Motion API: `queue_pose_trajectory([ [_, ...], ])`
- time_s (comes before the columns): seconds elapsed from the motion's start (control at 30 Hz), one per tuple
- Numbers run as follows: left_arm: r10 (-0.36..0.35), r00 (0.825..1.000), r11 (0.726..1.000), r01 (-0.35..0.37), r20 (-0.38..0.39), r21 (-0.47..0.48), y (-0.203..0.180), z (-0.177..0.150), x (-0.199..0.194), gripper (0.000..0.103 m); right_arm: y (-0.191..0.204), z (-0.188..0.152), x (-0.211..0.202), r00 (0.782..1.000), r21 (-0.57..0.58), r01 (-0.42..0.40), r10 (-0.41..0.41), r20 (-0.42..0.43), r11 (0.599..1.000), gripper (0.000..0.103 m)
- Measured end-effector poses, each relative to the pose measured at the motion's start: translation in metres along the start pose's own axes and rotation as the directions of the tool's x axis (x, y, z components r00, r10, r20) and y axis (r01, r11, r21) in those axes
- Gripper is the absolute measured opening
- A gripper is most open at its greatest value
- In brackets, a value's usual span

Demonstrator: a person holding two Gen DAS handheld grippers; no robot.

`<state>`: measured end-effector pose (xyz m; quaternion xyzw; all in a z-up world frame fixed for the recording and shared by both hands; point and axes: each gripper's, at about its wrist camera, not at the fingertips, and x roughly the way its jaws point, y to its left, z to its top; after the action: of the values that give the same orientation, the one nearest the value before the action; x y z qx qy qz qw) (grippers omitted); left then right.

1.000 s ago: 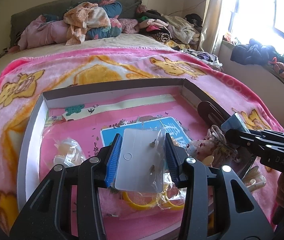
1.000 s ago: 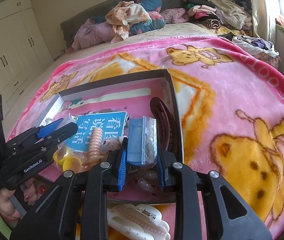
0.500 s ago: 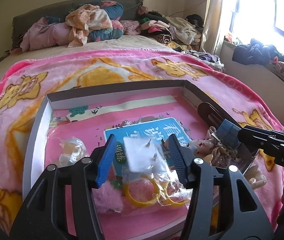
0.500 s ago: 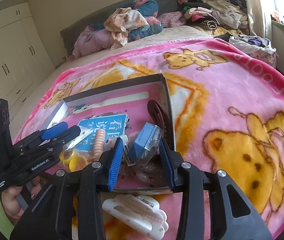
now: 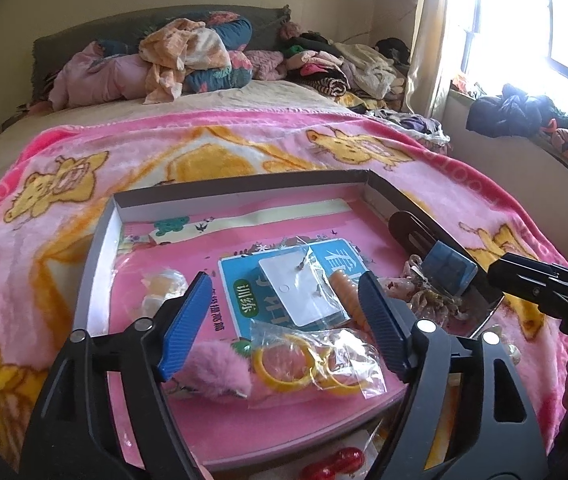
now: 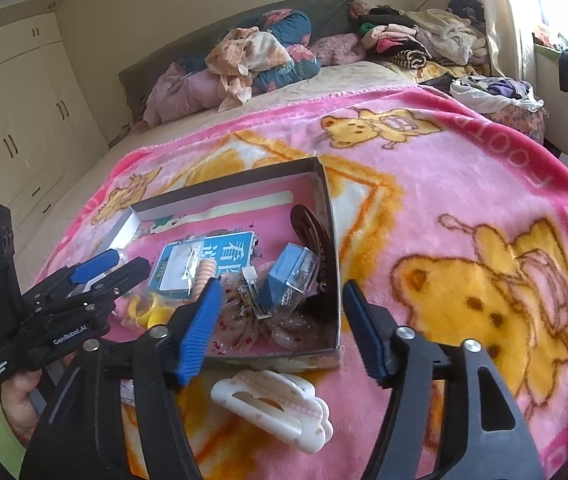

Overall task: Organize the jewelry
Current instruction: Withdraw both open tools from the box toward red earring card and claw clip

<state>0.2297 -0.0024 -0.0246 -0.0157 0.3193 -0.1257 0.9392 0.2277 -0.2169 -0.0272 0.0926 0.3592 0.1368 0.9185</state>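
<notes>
We see the left gripper (image 5: 284, 320) with jaws that have just been opening, nothing between its blue pads, above the shallow grey cardboard tray (image 5: 240, 188) on the pink bear-print blanket (image 5: 64, 208). Inside the tray, left to right, lie a white earring card in a clear sleeve (image 5: 303, 292), yellow rings in a plastic bag (image 5: 303, 364) nearer us, and a small blue box (image 5: 449, 266) at the right wall. The right gripper (image 6: 278, 322) has likewise just been opening and holds nothing. A white hair claw (image 6: 272, 406) lies on the blanket near it.
</notes>
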Motion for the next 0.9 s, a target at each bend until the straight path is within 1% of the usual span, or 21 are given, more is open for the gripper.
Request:
queue_pose_trajectory([
  [0.07,0.001,1.0,1.0,-0.001,0.006,-0.004,0.0,0.0,-0.004,0.069,0.001,-0.001,-0.003,1.0,0.001,0.0,0.0,0.003,1.0,0.066],
  [0.23,0.001,1.0,1.0,-0.001,0.017,-0.02,0.002,0.0,-0.015,0.082,0.005,-0.003,-0.014,1.0,-0.006,0.001,-0.001,0.021,1.0,0.072],
  [0.33,0.0,1.0,1.0,0.0,0.023,-0.028,0.003,-0.001,-0.022,0.086,0.007,-0.003,-0.022,0.999,-0.013,0.002,-0.001,0.033,1.0,0.075],
  [0.47,0.005,1.0,1.0,-0.005,0.028,-0.026,0.002,-0.004,-0.028,0.088,0.007,-0.007,-0.031,0.999,-0.021,0.005,-0.004,0.043,1.0,0.078],
  [0.53,0.009,0.999,1.0,-0.009,0.031,-0.023,0.001,-0.006,-0.032,0.089,0.007,-0.01,-0.036,0.999,-0.03,0.009,-0.007,0.043,0.999,0.079],
  [0.9,0.016,1.0,1.0,-0.015,0.012,-0.007,-0.002,-0.024,-0.046,0.089,0.003,-0.031,-0.05,0.999,-0.032,0.018,-0.017,0.034,0.999,0.079],
])
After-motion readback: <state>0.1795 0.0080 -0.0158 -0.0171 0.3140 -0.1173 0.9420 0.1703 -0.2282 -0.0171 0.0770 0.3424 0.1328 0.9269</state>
